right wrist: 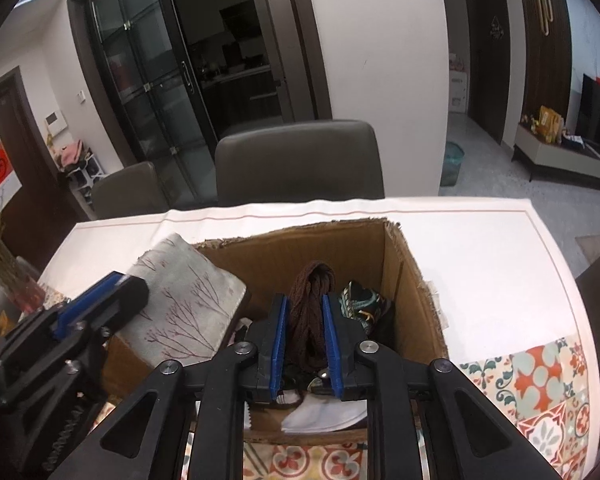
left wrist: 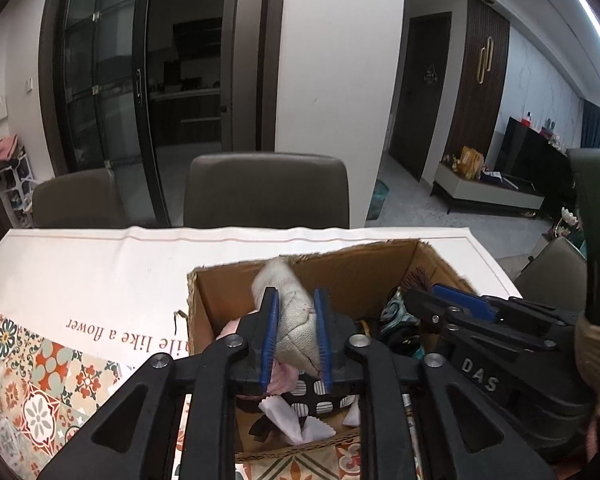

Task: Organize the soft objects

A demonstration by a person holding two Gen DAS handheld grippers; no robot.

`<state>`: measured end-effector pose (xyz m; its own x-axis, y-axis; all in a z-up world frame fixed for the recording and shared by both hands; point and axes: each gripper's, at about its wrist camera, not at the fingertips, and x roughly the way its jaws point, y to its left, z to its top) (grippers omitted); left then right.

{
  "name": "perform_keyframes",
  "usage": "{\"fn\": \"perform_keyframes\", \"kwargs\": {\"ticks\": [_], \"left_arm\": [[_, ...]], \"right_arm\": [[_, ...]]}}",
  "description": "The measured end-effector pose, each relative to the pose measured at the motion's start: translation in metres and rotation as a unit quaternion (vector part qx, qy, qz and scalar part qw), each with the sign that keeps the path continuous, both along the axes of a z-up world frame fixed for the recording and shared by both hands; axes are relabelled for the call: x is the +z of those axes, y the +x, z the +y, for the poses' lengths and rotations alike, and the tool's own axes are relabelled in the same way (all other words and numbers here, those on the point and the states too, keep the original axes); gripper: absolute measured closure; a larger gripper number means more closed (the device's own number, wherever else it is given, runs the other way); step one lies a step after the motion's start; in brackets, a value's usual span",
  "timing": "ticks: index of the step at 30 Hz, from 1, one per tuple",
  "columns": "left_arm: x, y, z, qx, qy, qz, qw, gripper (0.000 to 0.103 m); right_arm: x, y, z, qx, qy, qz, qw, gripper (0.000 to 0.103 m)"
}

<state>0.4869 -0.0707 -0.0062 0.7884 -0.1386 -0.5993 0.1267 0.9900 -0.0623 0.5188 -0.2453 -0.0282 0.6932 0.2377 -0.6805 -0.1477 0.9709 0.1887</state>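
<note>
An open cardboard box (left wrist: 364,264) (right wrist: 404,288) stands on the table and holds several soft things. My left gripper (left wrist: 296,324) is shut on a beige pillow with a tree print (left wrist: 288,304), held over the box's left side; the pillow also shows in the right wrist view (right wrist: 188,300). My right gripper (right wrist: 305,328) is shut on a dark brown braided cord bundle (right wrist: 310,304) over the box's middle. The right gripper also shows in the left wrist view (left wrist: 452,300). A teal patterned cloth (right wrist: 362,304) and white cloths (right wrist: 324,412) lie in the box.
The table has a white runner (left wrist: 100,272) with writing and a tile-patterned cloth (right wrist: 540,392). Two grey chairs (left wrist: 266,188) stand behind the table. A vase with dried stems (right wrist: 4,272) is at the left. A TV stand (left wrist: 488,192) is at the far right.
</note>
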Motion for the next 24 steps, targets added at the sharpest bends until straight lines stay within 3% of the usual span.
{"fn": "perform_keyframes", "kwargs": {"ticks": [1, 2, 3, 5, 10, 18, 24], "left_arm": [[-0.001, 0.000, 0.001, 0.002, -0.002, 0.001, 1.0000, 0.074], [-0.001, -0.001, 0.002, 0.005, -0.002, -0.001, 1.0000, 0.067], [-0.001, -0.001, 0.003, 0.007, 0.000, -0.003, 1.0000, 0.064], [0.001, -0.007, 0.002, 0.009, 0.011, -0.009, 0.9999, 0.060], [0.010, -0.019, 0.007, 0.035, 0.046, -0.009, 0.9983, 0.058], [0.022, -0.052, 0.020, 0.049, 0.050, -0.021, 0.9973, 0.052], [0.041, -0.094, 0.022, 0.048, 0.054, -0.052, 0.9960, 0.045]], "right_arm": [[-0.001, 0.001, 0.000, 0.004, 0.003, 0.006, 1.000, 0.078], [-0.002, 0.002, 0.000, 0.008, 0.006, 0.013, 1.000, 0.069], [-0.002, 0.003, -0.001, 0.007, 0.006, 0.015, 1.000, 0.058], [-0.001, 0.001, -0.002, 0.004, 0.003, 0.012, 1.000, 0.051], [0.002, -0.005, -0.002, -0.001, 0.002, 0.015, 1.000, 0.051], [0.019, -0.038, -0.004, -0.019, -0.002, 0.000, 1.000, 0.051], [0.037, -0.079, -0.010, -0.036, 0.007, -0.016, 0.999, 0.051]]}}
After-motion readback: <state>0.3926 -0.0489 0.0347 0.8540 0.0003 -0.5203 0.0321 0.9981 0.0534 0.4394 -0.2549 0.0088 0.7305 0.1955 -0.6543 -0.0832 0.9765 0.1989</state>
